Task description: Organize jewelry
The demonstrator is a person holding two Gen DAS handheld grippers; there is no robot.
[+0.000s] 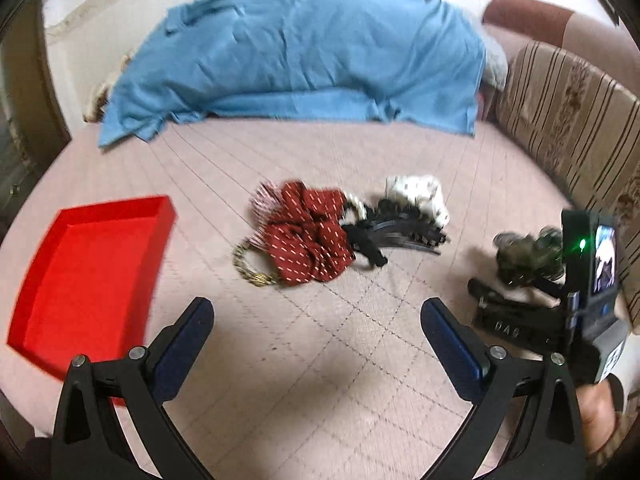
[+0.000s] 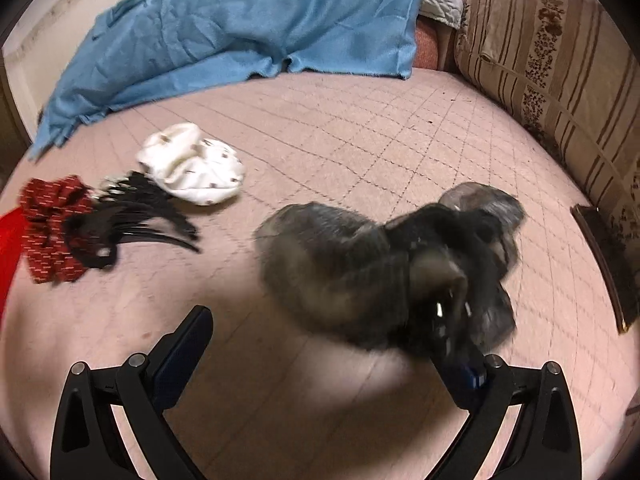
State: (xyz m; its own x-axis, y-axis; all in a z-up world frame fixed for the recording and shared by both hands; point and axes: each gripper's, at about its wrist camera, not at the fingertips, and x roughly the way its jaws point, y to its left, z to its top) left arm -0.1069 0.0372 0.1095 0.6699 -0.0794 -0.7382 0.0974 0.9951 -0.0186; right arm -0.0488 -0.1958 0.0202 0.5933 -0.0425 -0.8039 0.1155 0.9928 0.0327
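A pile of accessories lies mid-bed: a red dotted scrunchie (image 1: 308, 236), a gold braided band (image 1: 246, 264), a black hair claw (image 1: 392, 232), a white spotted scrunchie (image 1: 420, 196) and a pearl band (image 1: 354, 204). A red tray (image 1: 96, 272) sits empty to the left. My left gripper (image 1: 316, 308) hovers open above the bedcover in front of the pile. My right gripper (image 2: 320, 320) is open wide, and a blurred grey sheer scrunchie (image 2: 340, 256) drapes over its right finger. In the left wrist view that scrunchie (image 1: 528, 256) sits at the right gripper's (image 1: 516, 312) tip.
The surface is a pink quilted bedcover (image 1: 320, 380). A blue blanket (image 1: 304, 52) is heaped at the back. A striped floral cushion (image 2: 560, 60) lines the right side, with a dark flat object (image 2: 608, 264) beside it. A hand (image 1: 600, 412) holds the right gripper.
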